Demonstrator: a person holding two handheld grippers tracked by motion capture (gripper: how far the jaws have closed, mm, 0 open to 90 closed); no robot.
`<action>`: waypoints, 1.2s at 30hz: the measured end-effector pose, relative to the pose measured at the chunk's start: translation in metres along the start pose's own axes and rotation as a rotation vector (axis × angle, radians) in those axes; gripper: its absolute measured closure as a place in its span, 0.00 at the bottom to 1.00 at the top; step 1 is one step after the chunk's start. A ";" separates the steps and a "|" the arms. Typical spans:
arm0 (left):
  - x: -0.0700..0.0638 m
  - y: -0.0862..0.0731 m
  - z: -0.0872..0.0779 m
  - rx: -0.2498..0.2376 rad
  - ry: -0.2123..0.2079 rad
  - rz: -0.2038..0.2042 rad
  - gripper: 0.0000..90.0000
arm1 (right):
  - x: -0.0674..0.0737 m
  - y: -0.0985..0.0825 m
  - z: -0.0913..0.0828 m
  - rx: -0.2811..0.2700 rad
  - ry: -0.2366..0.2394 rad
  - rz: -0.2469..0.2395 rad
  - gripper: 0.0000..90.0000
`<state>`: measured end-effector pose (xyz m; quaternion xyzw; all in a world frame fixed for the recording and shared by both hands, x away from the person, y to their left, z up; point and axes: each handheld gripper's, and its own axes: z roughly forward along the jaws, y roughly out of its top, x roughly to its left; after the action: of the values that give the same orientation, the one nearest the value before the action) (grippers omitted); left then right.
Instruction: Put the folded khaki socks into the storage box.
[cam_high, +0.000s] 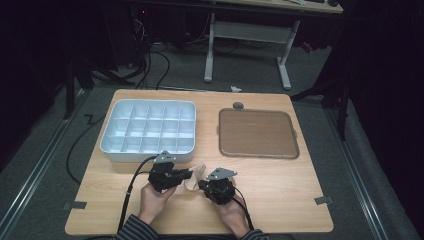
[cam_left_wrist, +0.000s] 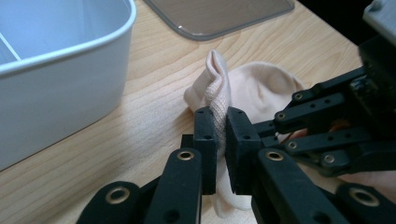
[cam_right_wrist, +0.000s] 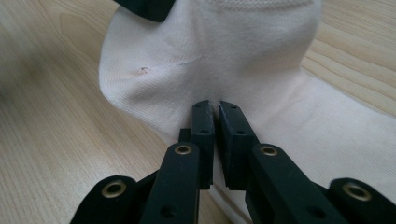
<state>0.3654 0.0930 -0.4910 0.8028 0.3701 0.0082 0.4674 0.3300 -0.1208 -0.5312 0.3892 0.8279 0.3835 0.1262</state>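
A pale cream sock (cam_high: 195, 175) lies near the front of the wooden table (cam_high: 280, 190), between my two grippers. My left gripper (cam_left_wrist: 218, 135) is shut on the sock's (cam_left_wrist: 252, 88) ribbed cuff, which stands up between its pads. The right gripper (cam_right_wrist: 215, 126) is shut on a fold of the sock (cam_right_wrist: 210, 56), whose cloth spreads across the wood ahead of it. In the high view the left gripper (cam_high: 186, 174) and the right gripper (cam_high: 202, 185) point toward each other, each held by a hand. The right gripper's black linkage (cam_left_wrist: 327, 126) appears close by in the left gripper view.
A white tray (cam_high: 114, 150) divided into several compartments sits at the back left, close to my left gripper. A brown flat lid or tray (cam_high: 257, 132) lies at the back right. Cables trail from both grippers toward the table's front edge.
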 end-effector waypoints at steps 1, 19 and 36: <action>0.000 0.000 0.000 -0.002 -0.003 0.001 0.94 | 0.001 0.001 0.001 0.001 0.002 -0.005 0.94; 0.004 0.000 -0.008 -0.024 0.008 -0.012 0.94 | 0.006 0.012 -0.002 -0.006 0.006 -0.018 0.86; -0.001 -0.001 -0.013 -0.035 0.043 -0.009 0.94 | -0.038 -0.015 -0.060 -0.070 -0.236 0.090 0.71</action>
<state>0.3591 0.1019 -0.4844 0.7925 0.3835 0.0296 0.4733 0.3170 -0.1869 -0.5051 0.4638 0.7750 0.3692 0.2190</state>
